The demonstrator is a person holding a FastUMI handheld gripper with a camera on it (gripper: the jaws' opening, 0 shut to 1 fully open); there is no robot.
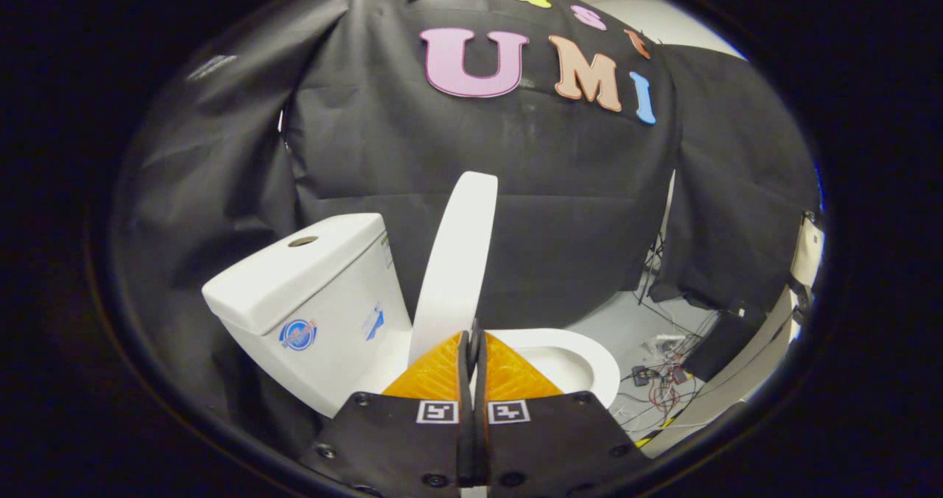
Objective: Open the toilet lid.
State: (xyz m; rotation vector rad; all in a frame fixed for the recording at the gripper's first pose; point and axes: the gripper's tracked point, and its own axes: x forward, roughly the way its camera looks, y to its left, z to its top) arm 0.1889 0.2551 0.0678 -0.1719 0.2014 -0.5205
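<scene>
Pinching the toilet lid (457, 262) edge, your claw (471, 343) seems clenched on it. Lid stands raised between tank (309, 292) and bowl (582, 358); rigid, smooth, slippery plastic, so hold its rim.

Black cloth walls (560, 211) enclose a pale grey floor (626, 328) strewn with tangled cables (667, 380).

Tool (472, 336) fingers hide the lid's (457, 255) lower edge and the near bowl rim (589, 358); contact there unclear. Tank (309, 292) stickers too small to read. Floor wiring (663, 380) at lower right tangled, indistinct.
</scene>
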